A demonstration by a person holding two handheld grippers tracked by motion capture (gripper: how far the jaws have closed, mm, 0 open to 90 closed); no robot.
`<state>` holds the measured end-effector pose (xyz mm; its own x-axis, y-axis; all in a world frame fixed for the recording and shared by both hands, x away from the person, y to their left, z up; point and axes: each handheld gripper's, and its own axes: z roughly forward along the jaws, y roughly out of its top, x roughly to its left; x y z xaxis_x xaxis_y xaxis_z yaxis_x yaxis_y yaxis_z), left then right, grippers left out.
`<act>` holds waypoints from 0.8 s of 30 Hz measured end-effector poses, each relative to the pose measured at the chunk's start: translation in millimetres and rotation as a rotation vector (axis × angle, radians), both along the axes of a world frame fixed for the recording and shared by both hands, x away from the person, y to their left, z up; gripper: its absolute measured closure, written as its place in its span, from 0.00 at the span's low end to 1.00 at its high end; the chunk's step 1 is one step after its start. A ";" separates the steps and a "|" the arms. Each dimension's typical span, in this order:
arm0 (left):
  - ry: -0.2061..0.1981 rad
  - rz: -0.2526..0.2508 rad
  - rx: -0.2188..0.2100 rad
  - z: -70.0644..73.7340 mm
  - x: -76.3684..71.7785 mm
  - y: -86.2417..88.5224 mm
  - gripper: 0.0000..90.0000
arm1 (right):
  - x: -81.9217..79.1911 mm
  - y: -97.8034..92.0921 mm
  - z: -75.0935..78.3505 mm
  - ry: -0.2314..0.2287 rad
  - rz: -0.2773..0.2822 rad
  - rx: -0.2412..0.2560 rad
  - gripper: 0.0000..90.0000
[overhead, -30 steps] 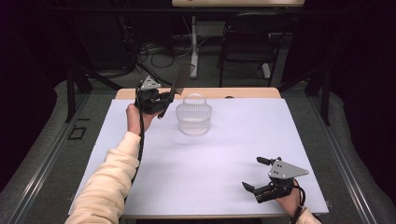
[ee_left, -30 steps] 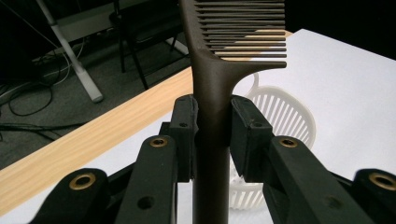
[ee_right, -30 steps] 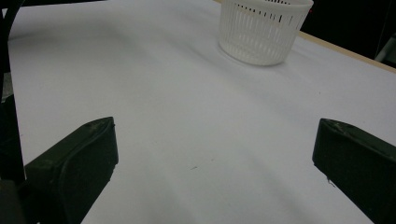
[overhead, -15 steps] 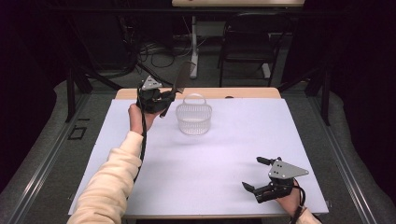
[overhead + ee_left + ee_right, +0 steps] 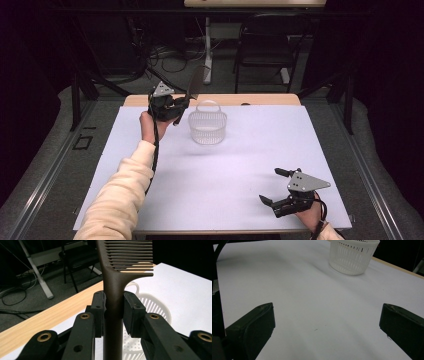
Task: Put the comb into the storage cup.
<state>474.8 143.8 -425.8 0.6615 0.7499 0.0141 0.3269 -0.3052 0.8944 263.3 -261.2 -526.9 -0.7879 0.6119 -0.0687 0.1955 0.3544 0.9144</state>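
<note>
Left gripper (image 5: 176, 106) raised at upper left of centre in the high view, jaws clenched on the comb (image 5: 117, 285) by its handle, just below the teeth. Comb tilted up and away, its tip (image 5: 196, 80) above the table's far edge, just left of the basket (image 5: 207, 127). In the left gripper view, basket (image 5: 152, 307) visible low behind the handle, to its right. Right gripper (image 5: 285, 192) resting at lower right on the white table (image 5: 240, 165), jaws released and wide apart, nothing between them.

Probably about to drop the comb into the basket. Risks as judged from here: grip narrow and close to the teeth, so a long handle hanging free below could swing or twist on the way down. Basket light and unheld, well apart from the right gripper, so a knock from the comb's end could tip or shove it. Arched basket handle (image 5: 207, 105) spanning the opening, likely to catch the teeth on a careless descent. A release too far left would land the comb on the table.

Beyond the far edge: a chair (image 5: 260, 50), a stand leg (image 5: 207, 50), loose cables (image 5: 160, 52) on the floor, none in the way.
</note>
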 end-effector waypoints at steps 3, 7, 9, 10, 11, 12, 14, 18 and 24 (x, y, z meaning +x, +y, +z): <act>-0.001 -0.003 -0.002 0.1 0.8 -1.1 0.80 | 0.0 0.0 -0.1 0.000 0.000 0.001 0.00; -0.006 -0.005 -0.001 0.6 1.6 -3.3 0.80 | 0.1 -0.1 -0.1 0.000 0.001 -0.001 0.00; -0.009 -0.006 -0.003 0.8 1.9 -4.6 0.80 | 0.1 -0.1 -0.1 0.000 0.001 -0.001 0.00; -0.009 -0.007 -0.005 0.9 2.1 -5.2 0.80 | 0.1 0.0 -0.2 -0.001 0.000 -0.001 0.00; -0.010 -0.006 -0.006 1.0 2.1 -5.6 0.80 | 0.1 -0.2 -0.1 -0.001 0.001 -0.001 0.00; -0.010 -0.007 -0.006 1.1 2.2 -6.0 0.80 | 0.1 -0.2 -0.1 -0.001 0.000 -0.001 0.00; -0.012 -0.006 -0.007 1.3 2.4 -6.7 0.80 | 0.1 -0.2 -0.2 0.000 0.001 -0.001 0.00; -0.014 -0.007 -0.010 1.2 3.1 -7.8 0.80 | 0.1 -0.1 -0.2 -0.001 0.001 -0.001 0.00; -0.015 -0.010 -0.013 0.1 4.5 -10.2 0.80 | 0.3 0.1 -0.4 -0.003 0.001 -0.002 0.00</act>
<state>479.3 133.6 -425.6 0.6689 0.7432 0.0146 0.3101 -0.2968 0.9032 263.6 -261.1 -527.3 -0.7885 0.6108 -0.0720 0.1924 0.3563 0.9143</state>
